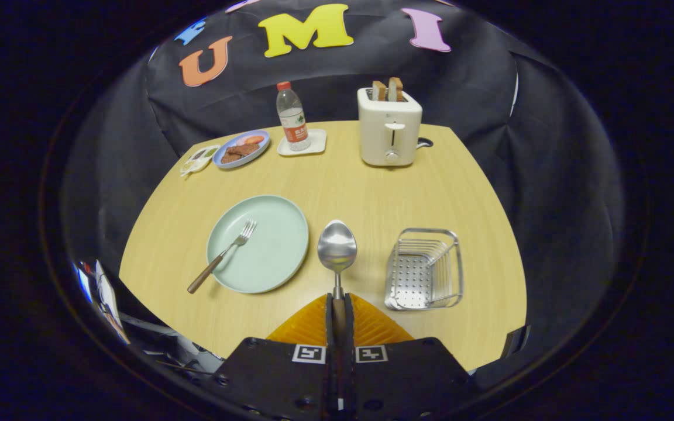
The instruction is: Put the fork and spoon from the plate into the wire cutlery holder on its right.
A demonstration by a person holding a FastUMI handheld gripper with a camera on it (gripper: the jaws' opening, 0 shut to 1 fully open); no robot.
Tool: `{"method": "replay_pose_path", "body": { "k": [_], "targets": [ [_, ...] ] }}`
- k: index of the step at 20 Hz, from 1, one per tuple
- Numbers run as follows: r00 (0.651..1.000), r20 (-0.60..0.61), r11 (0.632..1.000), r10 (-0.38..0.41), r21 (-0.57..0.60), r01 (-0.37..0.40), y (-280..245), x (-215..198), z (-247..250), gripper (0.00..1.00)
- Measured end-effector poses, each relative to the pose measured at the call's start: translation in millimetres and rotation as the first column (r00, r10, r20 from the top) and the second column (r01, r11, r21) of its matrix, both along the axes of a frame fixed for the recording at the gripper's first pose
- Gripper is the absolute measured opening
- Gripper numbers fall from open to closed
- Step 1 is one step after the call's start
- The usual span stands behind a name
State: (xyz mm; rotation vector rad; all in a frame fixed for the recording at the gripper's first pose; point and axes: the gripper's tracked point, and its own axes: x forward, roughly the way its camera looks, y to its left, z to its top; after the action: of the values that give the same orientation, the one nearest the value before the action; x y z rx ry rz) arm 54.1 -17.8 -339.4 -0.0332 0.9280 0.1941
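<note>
One item is in hand: your gripper (340,313) is clamped on the spoon (337,250) by its handle, the polished bowl pointing straight ahead along the fingers, above bare table between plate (272,257) and holder (426,269). The holder, an open shiny wire basket with perforated base, sits just ahead-right of the fingers. The wooden-handled fork (223,256) lies diagonally across the matte green plate's rim, ahead-left.

You get even overhead light on the table (337,175), glare on the spoon (337,245) bowl, sharp focus, and strong fisheye bending near the rim.
</note>
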Motion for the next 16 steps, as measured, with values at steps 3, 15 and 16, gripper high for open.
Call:
{"method": "replay_pose_path", "body": {
  "k": [3, 15, 16],
  "targets": [
    [0.999, 0.018, 0.999, -0.052, -0.008, 0.052, -38, 0, 11, 0.04],
    [0.995, 0.046, 0.996, -0.09, 0.013, 0.09, -69, 12, 20, 0.04],
    [0.995, 0.048, 0.996, -0.085, 0.019, 0.084, -66, 13, 22, 0.07]
  ]
}}
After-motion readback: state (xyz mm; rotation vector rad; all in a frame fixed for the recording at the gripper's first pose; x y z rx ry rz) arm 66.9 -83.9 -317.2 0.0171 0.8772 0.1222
